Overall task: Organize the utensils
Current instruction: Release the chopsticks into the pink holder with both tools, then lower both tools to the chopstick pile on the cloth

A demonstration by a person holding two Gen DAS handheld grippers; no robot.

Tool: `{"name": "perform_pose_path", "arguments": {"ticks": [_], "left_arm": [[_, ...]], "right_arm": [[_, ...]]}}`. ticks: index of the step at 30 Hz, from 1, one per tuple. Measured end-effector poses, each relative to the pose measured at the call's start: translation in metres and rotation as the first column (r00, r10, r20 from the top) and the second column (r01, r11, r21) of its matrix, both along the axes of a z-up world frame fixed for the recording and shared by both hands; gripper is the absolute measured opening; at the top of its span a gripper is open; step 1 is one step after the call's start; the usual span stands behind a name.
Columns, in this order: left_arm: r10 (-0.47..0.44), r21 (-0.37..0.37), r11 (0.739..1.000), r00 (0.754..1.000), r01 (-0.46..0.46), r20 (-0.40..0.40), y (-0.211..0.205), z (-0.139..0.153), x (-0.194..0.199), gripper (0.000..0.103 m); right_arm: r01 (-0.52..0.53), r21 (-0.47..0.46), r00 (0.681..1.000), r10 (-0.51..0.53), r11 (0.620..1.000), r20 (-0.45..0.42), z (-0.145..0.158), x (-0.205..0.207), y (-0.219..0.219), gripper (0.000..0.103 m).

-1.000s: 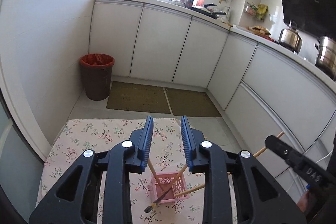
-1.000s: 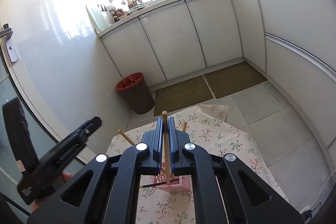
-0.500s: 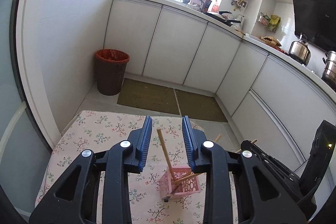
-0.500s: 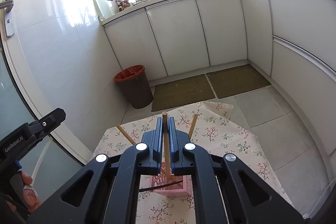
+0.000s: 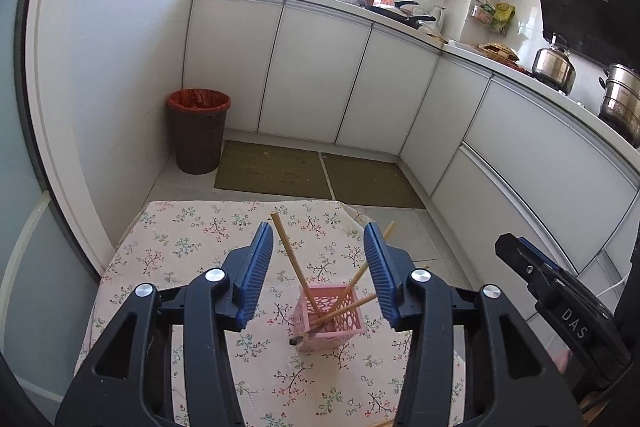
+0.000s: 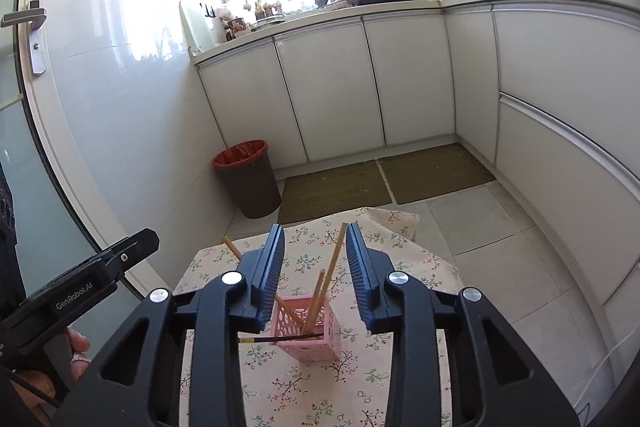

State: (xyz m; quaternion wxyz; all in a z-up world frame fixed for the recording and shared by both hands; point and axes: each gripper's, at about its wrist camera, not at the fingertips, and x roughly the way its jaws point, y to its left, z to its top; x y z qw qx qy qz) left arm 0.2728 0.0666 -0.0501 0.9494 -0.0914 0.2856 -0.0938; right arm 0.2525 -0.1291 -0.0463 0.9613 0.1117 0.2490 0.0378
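Right wrist view showed the right gripper (image 6: 316, 279) and left gripper (image 5: 320, 275) opening, empty, above the pink basket (image 6: 310, 333) holding the chopsticks (image 6: 332, 267); retreating straight back seemed wisest to avoid tipping it.

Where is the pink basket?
In both wrist views the pink basket stands near the middle of the floral tablecloth, holding wooden chopsticks, just beyond both tools.
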Motion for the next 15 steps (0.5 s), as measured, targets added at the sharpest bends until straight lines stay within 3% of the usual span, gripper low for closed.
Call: {"name": "perform_pose_path", "arguments": {"ticks": [4,9,15], "left_arm": [[-0.02,0.023,1.0,1.0,0.02,-0.003,-0.012,-0.001,-0.013,0.056],[-0.032,0.043,0.999,0.999,0.033,-0.008,-0.023,-0.007,-0.031,0.078],[-0.072,0.086,0.993,0.996,0.077,-0.054,-0.04,-0.027,-0.044,0.092]], "right_arm": [[0.042,0.0,0.999,-0.042,0.999,-0.005,-0.003,-0.02,-0.012,0.057],[0.08,0.022,0.996,-0.078,0.997,-0.05,-0.014,-0.037,-0.027,0.08],[0.142,0.049,0.985,-0.137,0.989,-0.107,-0.033,-0.06,-0.046,0.094]]}}
